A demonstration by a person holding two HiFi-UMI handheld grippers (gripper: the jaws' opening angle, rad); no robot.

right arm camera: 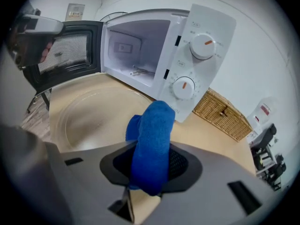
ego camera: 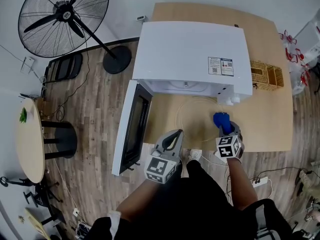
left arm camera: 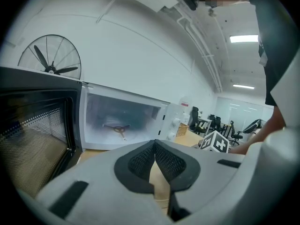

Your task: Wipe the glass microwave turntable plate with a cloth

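Observation:
The clear glass turntable plate [ego camera: 196, 115] lies flat on the wooden table [ego camera: 270, 119], in front of the open white microwave [ego camera: 192, 54]. My right gripper [ego camera: 226, 129] is shut on a folded blue cloth [ego camera: 221, 120] at the plate's right rim. In the right gripper view the cloth [right arm camera: 152, 137] sticks up out of the jaws [right arm camera: 150, 165], with the plate [right arm camera: 96, 118] just beyond to the left. My left gripper [ego camera: 175, 135] hovers at the plate's near-left edge. Its pads [left arm camera: 140, 161] meet at the tip with nothing between them.
The microwave door [ego camera: 131, 126] hangs open to the left past the table edge. A wicker basket [ego camera: 266, 75] stands right of the microwave. On the floor are a standing fan [ego camera: 65, 16], a round side table [ego camera: 30, 139] and a power strip [ego camera: 260, 181].

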